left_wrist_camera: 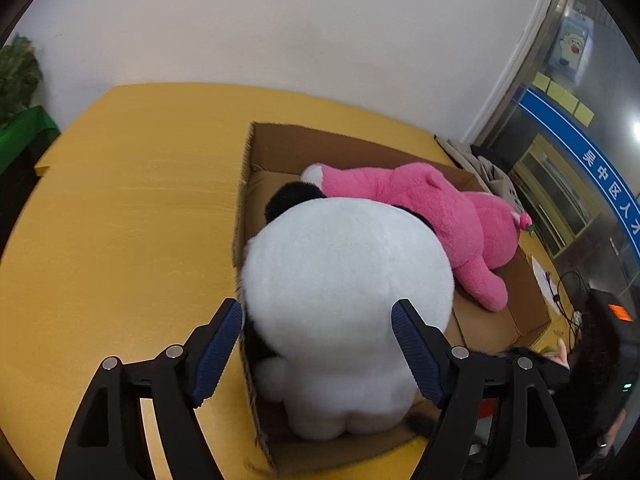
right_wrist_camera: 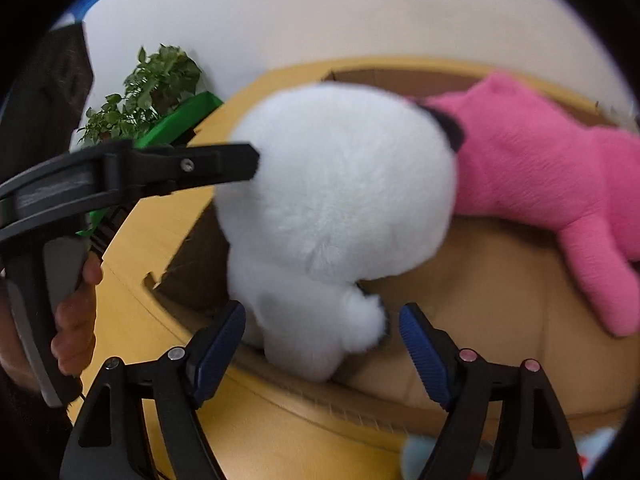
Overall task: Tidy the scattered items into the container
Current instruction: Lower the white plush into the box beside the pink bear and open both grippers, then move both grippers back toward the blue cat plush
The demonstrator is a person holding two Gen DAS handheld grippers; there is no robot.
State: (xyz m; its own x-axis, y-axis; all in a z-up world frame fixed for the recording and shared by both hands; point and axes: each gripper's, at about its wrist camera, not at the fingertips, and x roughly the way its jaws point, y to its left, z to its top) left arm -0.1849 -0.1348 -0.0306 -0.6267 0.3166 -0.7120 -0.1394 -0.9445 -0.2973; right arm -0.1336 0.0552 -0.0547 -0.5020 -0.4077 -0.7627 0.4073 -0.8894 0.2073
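2 views from cameras on hand-held tongs, above a yellow table (left_wrist_camera: 120,208) with an open cardboard box (left_wrist_camera: 256,152) on it. the box is the landmark here.

to the left of the box the table is bare, and a green plant (right_wrist_camera: 152,84) stands beyond its far left corner. a person's hand (right_wrist_camera: 74,320) holds the left tool there.

at the near left end of the box sits a white panda toy (left_wrist_camera: 344,280), upright, its round back toward the cameras, its base on the box floor. the left tongs (left_wrist_camera: 318,316) stand wide on either side of its body; the left pad looks apart from the fur, while the right pad is at its edge and contact cannot be told. the right tongs (right_wrist_camera: 322,320) also stand wide, near the toy's lower part, with its small white foot between the pads and not pinched.

further right inside the box, a pink plush toy (left_wrist_camera: 448,216) lies on its side, touching the panda.

judgement: the panda is being set down and let go, the placing step. the next move calls for drawing both tongs back clear of the fur without tipping the toy, then looking for any item outside the box; none shows here.
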